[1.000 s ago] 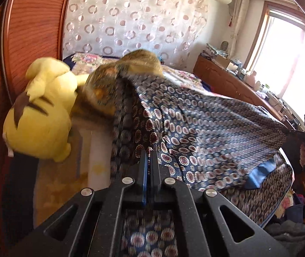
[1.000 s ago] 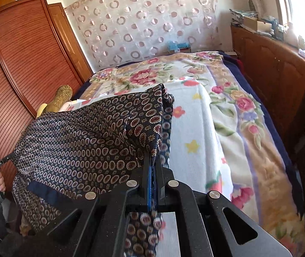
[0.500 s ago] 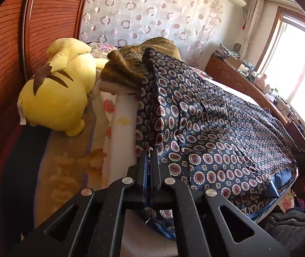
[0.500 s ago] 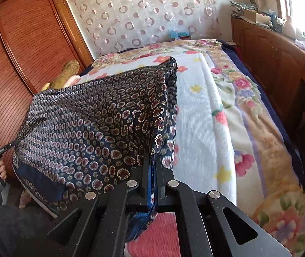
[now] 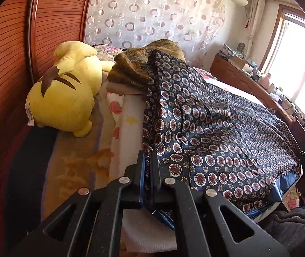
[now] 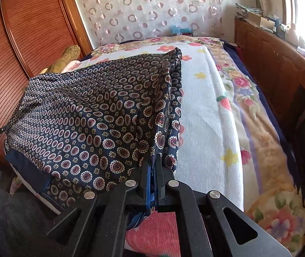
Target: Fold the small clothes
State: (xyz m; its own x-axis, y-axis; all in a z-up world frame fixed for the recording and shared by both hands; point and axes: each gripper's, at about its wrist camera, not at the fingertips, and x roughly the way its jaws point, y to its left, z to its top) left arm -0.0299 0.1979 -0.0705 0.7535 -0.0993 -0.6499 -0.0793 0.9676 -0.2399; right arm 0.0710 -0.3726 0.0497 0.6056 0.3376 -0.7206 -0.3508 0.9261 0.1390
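Observation:
A dark blue garment (image 5: 216,128) printed with red and white medallions lies spread across the bed, its blue hem hanging over the near edge. My left gripper (image 5: 147,156) pinches its near left corner, and its jaws are just beginning to open with cloth still between the pads. In the right wrist view the same garment (image 6: 88,117) covers the left half of the bed. My right gripper (image 6: 152,160) is shut on its near right corner, where the fabric folds over. Each view catches the opposite hand at its edge.
A yellow plush toy (image 5: 64,94) and a brown patterned cushion (image 5: 135,64) sit at the head of the bed by the wooden wardrobe (image 5: 6,64). The floral blanket (image 6: 212,111) lies bare to the garment's right. A wooden cabinet (image 6: 270,64) runs along the window side.
The garment hung stretched in the air between the grippers; it has come down and now lies flat on the bed. Both grippers sank with it toward the near edge.

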